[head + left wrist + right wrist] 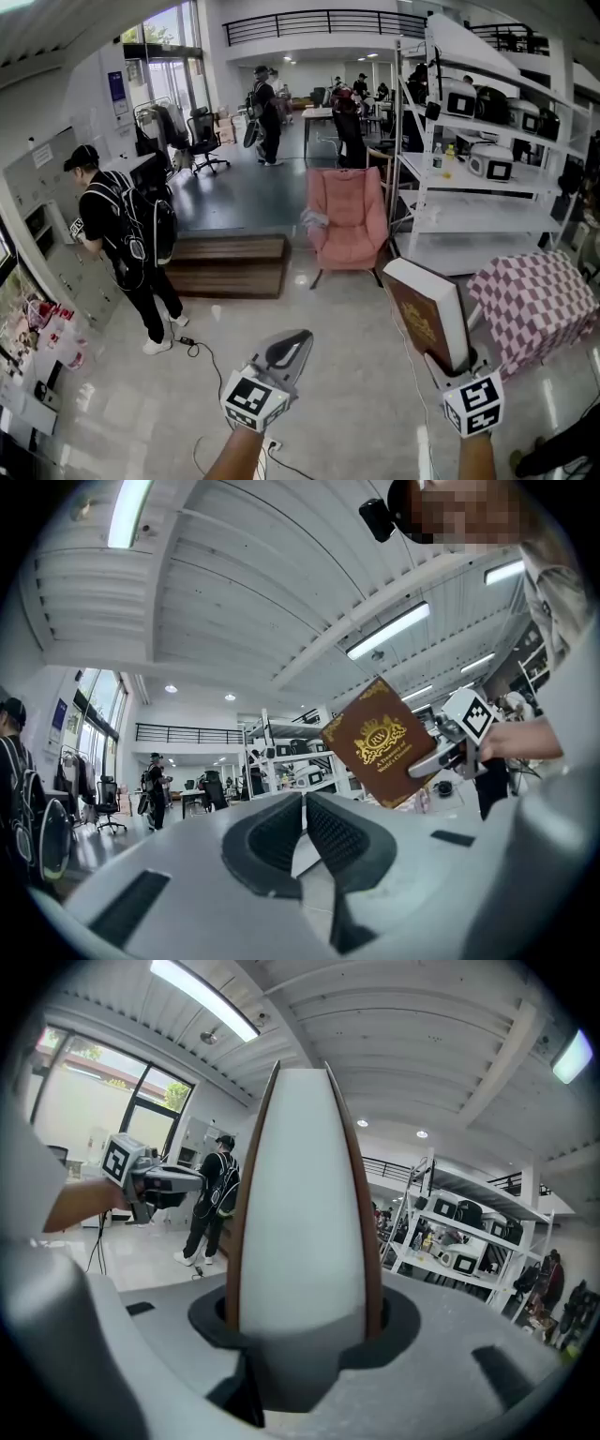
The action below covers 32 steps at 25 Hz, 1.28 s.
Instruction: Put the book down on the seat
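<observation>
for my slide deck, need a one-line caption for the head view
Right tongs grip a brown book by its lower edge, pink chair ahead; left tongs shut, empty.

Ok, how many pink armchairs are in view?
1: the pink padded armchair straight ahead, left of the white metal shelving. Others could be hidden behind the shelving.

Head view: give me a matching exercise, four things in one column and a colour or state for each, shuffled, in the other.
1. book
2. armchair
3. bench
4. left tongs

A. plain pink
B. shut, nothing in them
C. held upright in the right tongs
D. brown and low

Pairs: 1-C, 2-A, 3-D, 4-B
</observation>
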{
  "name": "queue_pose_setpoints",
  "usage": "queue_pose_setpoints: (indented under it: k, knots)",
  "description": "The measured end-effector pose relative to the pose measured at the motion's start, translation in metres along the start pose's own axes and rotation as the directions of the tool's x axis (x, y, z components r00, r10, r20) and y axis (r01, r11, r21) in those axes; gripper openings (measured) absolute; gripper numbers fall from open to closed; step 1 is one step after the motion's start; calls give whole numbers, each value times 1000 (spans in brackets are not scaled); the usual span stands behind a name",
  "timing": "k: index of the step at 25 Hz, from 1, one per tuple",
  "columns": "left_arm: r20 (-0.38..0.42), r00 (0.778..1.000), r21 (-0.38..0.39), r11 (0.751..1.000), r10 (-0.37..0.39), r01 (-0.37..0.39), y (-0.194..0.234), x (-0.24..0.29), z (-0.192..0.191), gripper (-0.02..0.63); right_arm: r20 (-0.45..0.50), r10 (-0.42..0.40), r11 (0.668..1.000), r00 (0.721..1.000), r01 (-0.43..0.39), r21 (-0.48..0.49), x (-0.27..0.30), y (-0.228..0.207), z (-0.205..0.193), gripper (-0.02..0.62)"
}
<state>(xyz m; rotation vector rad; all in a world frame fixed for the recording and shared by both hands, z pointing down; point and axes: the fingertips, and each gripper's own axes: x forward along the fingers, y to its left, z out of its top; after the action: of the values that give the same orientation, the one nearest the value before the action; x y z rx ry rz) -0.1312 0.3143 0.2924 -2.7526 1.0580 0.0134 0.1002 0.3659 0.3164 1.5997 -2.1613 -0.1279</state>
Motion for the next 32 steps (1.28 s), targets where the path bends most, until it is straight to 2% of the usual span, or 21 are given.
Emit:
queue_pose_setpoints:
  k: [8,16,24,32]
  knots:
    - [7,1000,-8,1000,-11,11,22,4,-7,11,23,-4,1000,1000,3,22,20,5,12,213]
    - [-7,1000,-16,1000,-4,4,30,31,-20,11,28,18,1000,999,-18,4,48,-13,9,213]
    - [-44,997,30,998,56,-54,51,96,-34,10,55,76,997,996,-76,0,115,-78,3,213]
    - [-86,988,26,992,125,-123,68,198,-46,11,75,158,987,985,-158,-15,199,-162,-8,213]
